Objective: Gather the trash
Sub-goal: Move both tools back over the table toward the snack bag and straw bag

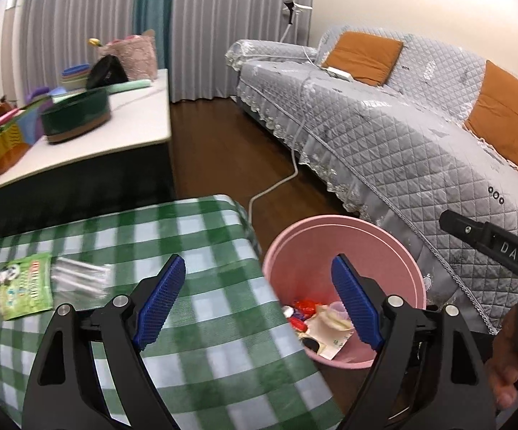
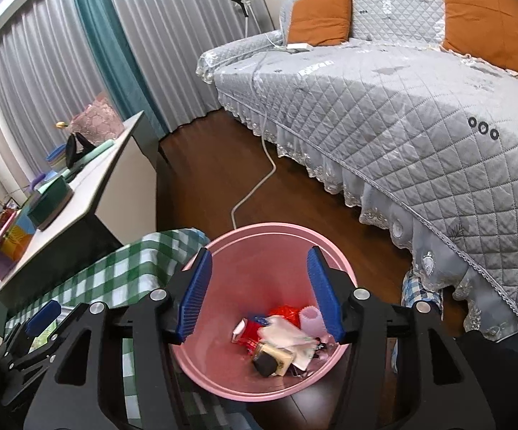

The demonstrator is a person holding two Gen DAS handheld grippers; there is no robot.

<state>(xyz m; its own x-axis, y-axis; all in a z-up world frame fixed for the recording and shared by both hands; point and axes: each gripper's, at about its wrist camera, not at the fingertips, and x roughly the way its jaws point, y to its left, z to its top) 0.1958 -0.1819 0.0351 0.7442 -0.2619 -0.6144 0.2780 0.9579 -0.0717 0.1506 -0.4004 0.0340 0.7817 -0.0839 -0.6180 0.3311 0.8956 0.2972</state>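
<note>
While the right gripper [image 2: 257, 292] is hanging over the pink bin [image 2: 219, 369] with jaws parted and empty, the left gripper [image 1: 259, 301] is hovering wide open, nearer the 2 wrappers left: green packet [image 1: 24, 285] and clear packet [image 1: 80, 277], lying toward the surface's left edge.
</note>
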